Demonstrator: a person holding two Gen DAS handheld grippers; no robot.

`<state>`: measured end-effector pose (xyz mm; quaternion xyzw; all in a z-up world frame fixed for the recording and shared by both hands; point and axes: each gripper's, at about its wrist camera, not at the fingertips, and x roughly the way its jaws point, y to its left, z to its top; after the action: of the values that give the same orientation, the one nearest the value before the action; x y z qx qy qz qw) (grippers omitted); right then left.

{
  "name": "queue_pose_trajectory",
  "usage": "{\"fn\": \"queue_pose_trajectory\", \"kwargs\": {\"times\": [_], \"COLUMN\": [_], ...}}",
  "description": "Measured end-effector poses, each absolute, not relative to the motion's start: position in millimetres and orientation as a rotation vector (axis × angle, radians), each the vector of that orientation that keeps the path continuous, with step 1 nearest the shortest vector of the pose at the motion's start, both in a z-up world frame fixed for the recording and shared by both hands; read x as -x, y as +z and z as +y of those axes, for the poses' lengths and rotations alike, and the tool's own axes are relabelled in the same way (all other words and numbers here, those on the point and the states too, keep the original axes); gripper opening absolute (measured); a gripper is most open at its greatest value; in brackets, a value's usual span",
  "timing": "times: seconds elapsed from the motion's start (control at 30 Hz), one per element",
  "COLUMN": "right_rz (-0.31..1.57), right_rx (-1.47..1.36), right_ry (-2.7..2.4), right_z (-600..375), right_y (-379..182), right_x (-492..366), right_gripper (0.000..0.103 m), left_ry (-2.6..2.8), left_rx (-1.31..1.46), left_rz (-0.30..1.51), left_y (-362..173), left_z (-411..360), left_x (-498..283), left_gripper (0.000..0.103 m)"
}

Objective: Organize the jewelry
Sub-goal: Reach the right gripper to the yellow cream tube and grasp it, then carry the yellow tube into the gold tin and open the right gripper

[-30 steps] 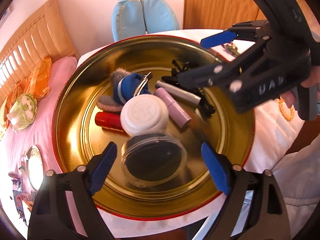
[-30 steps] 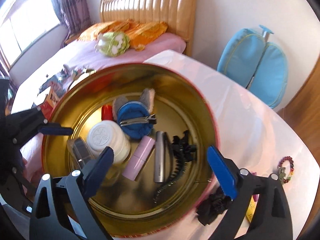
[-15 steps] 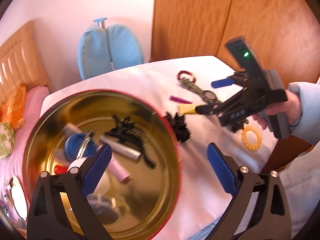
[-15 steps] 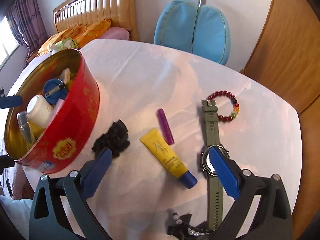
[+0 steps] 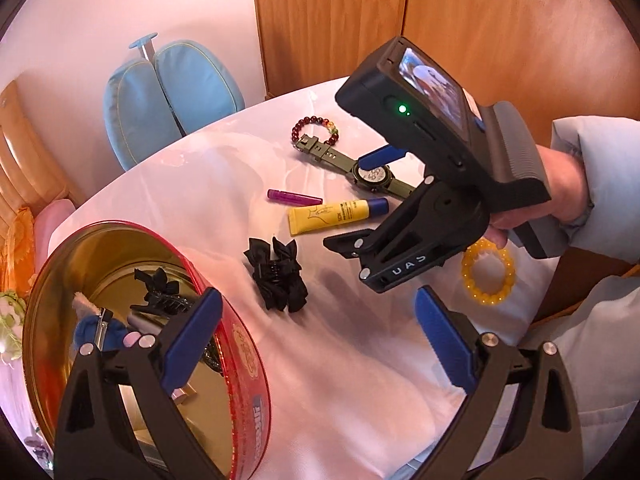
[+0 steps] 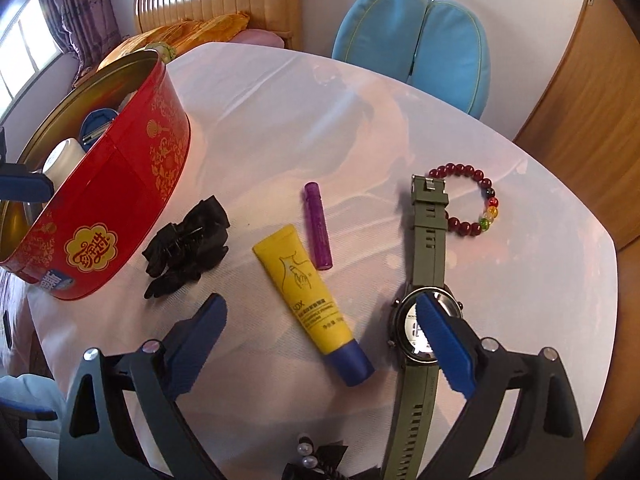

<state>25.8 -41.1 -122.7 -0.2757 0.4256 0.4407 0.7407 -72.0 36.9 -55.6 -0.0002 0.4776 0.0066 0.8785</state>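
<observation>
On the white-clothed table [image 6: 280,120] the jewelry lies spread out beside a round red tin [image 6: 120,184]; the tin stands at the table's left edge, its gold inside holding a black hair claw [image 5: 164,292], a blue pouch [image 5: 94,330] and a white jar [image 6: 66,158]. Just right of the tin lies a black bow clip [image 6: 186,238]; next to it a yellow tube with a blue cap [image 6: 310,300], and touching or nearly touching the tube's flat end a small purple tube [image 6: 317,226]. Further right an olive-green watch [image 6: 428,240] lies stretched out, its buckle end overlapping a dark red bead bracelet [image 6: 466,200]; a yellow bead bracelet [image 5: 488,276] rests near the table's near edge, partly hidden behind the right device in the left wrist view.

Both tongs stand wide apart and carry nothing; the right tongs [image 6: 320,340] hover above the table with the tube's blue cap between the fingers and the right blue pad [image 6: 444,344] over the watch face; seen from the left wrist view, the person's hand [image 5: 560,192] grips their handle. The left tongs [image 5: 316,340] hang over the cloth between the tin and the yellow bracelet, the left finger in front of the tin's rim. Behind the table stands a blue cushioned chair [image 6: 416,36].
</observation>
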Motion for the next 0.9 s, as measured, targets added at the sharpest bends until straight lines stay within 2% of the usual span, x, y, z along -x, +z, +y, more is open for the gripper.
{"fn": "queue_pose_trajectory", "kwargs": {"times": [0.03,0.07,0.1,0.17,0.2,0.37,0.57,0.73,0.9], "right_rz": [0.937,0.94,0.946,0.952,0.947,0.937,0.886,0.818,0.806], "right_rx": [0.616,0.63,0.645,0.644,0.659,0.579,0.449,0.444,0.527], "right_ry": [0.968,0.963,0.963,0.996,1.009,1.009,1.046,1.16,1.242], "right_z": [-40,-40,-40,-44,-44,-60,-60,-19,51], "right_y": [-124,-127,-130,-130,-129,-110,-57,-21,-21], "right_x": [-27,-27,-27,-22,-19,-13,0,36,64], "right_gripper": [0.067,0.05,0.043,0.024,0.021,0.021,0.021,0.021,0.021], "left_ry": [0.022,0.032,0.046,0.068,0.077,0.131,0.214,0.365,0.482], "left_rx": [0.013,0.022,0.031,0.051,0.062,0.087,0.087,0.118,0.125], "left_rz": [0.999,1.001,1.001,0.995,0.99,0.959,0.899,0.888,0.894], "left_y": [-55,-55,-54,-52,-51,-40,-20,-13,-14], "left_z": [37,37,39,44,47,61,91,139,174], "left_x": [72,72,72,73,74,81,104,144,189], "left_gripper": [0.094,0.094,0.094,0.094,0.094,0.094,0.094,0.094,0.094]}}
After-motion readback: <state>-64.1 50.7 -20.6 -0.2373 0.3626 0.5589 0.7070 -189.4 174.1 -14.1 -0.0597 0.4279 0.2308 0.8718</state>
